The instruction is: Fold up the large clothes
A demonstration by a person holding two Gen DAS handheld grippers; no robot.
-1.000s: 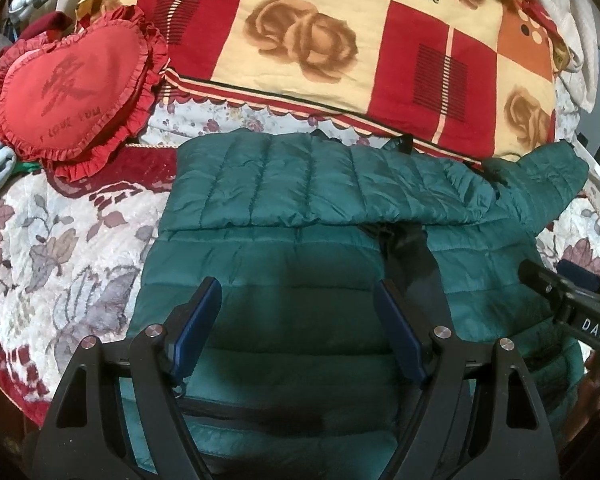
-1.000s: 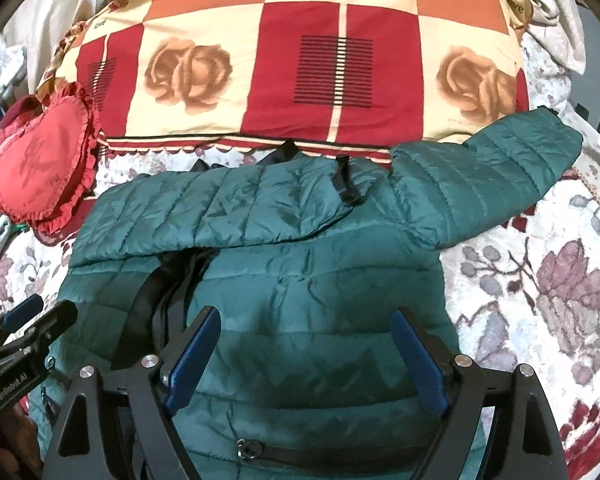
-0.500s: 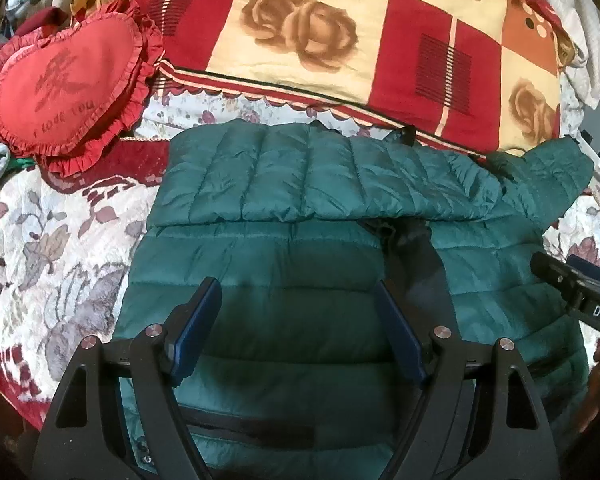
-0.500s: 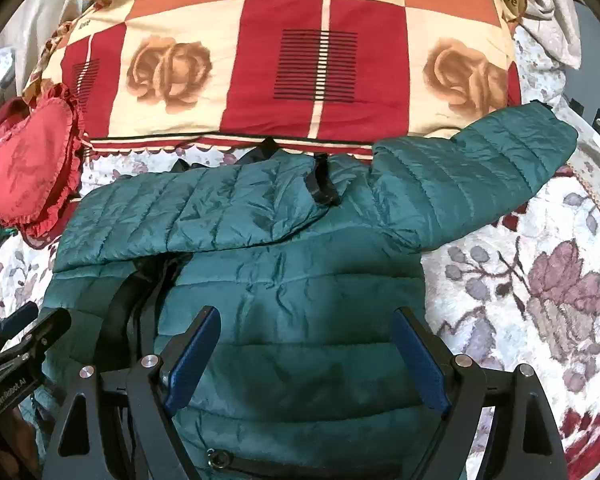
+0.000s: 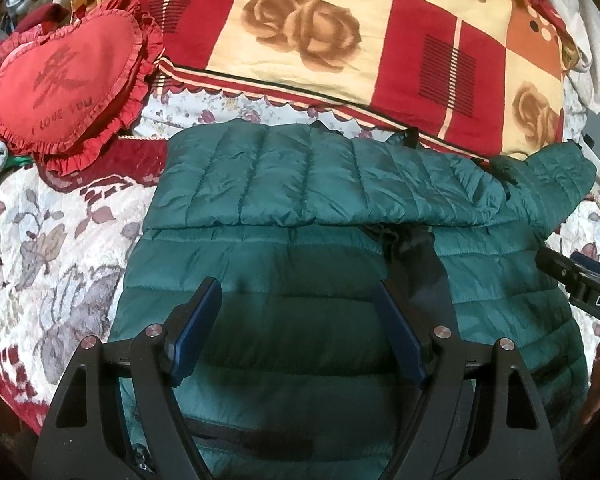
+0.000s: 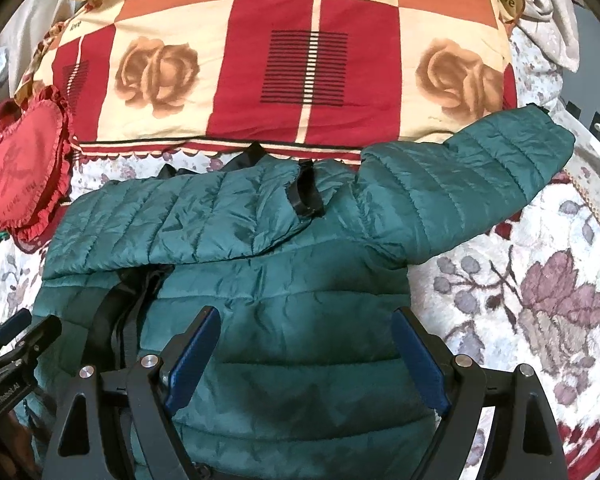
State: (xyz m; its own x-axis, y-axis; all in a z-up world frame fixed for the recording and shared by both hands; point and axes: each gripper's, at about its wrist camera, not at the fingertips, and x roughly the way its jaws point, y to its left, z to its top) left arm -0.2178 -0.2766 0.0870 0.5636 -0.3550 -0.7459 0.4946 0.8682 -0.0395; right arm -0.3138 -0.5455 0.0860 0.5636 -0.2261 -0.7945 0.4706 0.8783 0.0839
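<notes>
A dark green quilted puffer jacket (image 5: 300,264) (image 6: 284,280) lies flat on the bed, its black zip line running down the front. One sleeve (image 5: 320,176) is folded across the chest. The other sleeve (image 6: 468,176) still stretches out to the right. My left gripper (image 5: 298,292) hovers open over the jacket's left half, nothing between its blue pads. My right gripper (image 6: 306,320) hovers open over the right half, also empty. Each gripper shows at the edge of the other's view, the right gripper (image 5: 580,284) and the left gripper (image 6: 16,344).
A red and cream rose-patterned quilt (image 5: 340,32) (image 6: 300,60) lies folded behind the jacket. A red heart-shaped frilled cushion (image 5: 60,76) (image 6: 20,168) sits at the left. The floral bedspread (image 6: 540,288) shows bare right of the jacket.
Both views have drifted slightly forward and sideways over the jacket; in the right wrist view the jacket slid left. Both grippers stayed open and the jacket did not move.
</notes>
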